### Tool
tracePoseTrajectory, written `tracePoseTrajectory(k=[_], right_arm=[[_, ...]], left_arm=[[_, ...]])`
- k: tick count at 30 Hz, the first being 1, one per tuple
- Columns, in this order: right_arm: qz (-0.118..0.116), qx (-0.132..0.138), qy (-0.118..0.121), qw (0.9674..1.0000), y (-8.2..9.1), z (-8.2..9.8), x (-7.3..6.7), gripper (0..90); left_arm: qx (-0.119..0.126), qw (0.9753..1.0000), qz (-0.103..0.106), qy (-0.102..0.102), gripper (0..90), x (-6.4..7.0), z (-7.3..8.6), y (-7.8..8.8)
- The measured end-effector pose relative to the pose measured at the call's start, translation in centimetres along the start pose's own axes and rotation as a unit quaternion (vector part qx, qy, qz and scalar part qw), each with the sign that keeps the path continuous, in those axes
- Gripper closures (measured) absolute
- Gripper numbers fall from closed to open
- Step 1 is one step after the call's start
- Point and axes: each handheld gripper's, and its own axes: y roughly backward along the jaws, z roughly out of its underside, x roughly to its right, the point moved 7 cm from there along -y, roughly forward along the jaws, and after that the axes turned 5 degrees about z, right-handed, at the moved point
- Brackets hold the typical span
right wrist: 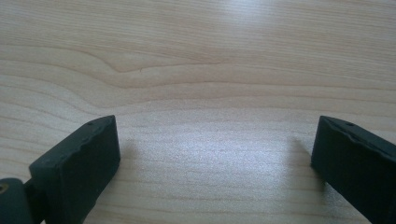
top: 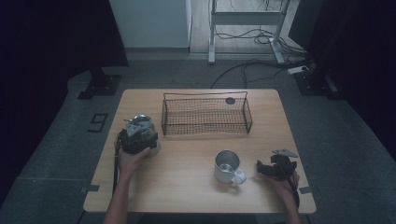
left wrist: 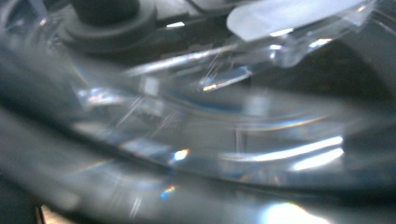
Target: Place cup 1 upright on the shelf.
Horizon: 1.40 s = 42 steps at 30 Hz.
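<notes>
Left gripper [top: 136,135] set down over a glass-like object [top: 148,148] near the left edge of the wooden table [top: 196,186], held by a hand [top: 130,161] from behind. Seen at its camera as shiny clear curved material [left wrist: 210,140] pressed right up against the lens; jaws hidden there, so impossible to tell whether spread or closed on it. Right gripper [top: 275,168] resting low at the right side of the table, jaws spread wide and empty, bare wood grain [right wrist: 210,93] between and ahead of them. Metal mug [top: 227,166] standing upright just beside that gripper on its left, handle turned toward it, apart from the jaws. Wire basket [top: 206,114] farther off, beyond both grippers, toward the table's far edge.
</notes>
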Motion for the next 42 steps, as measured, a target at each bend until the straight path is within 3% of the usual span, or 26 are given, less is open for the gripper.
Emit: tracePoseTrajectory(k=[16,24,42], right_arm=[[0.001,0.000,-0.002,1.0000,0.0,0.0,0.0,1.2],[0.002,0.000,-0.002,1.0000,0.0,0.0,0.0,1.2],[0.002,0.000,-0.003,1.0000,0.0,0.0,0.0,1.2]], left_arm=[[-0.020,0.9997,0.009,-0.010,4.2,0.6,0.0,1.0],[-0.018,0.9993,0.022,-0.023,4.1,1.8,-1.2,2.2],[-0.008,0.9984,0.045,-0.034,4.1,4.2,-3.2,3.2]])
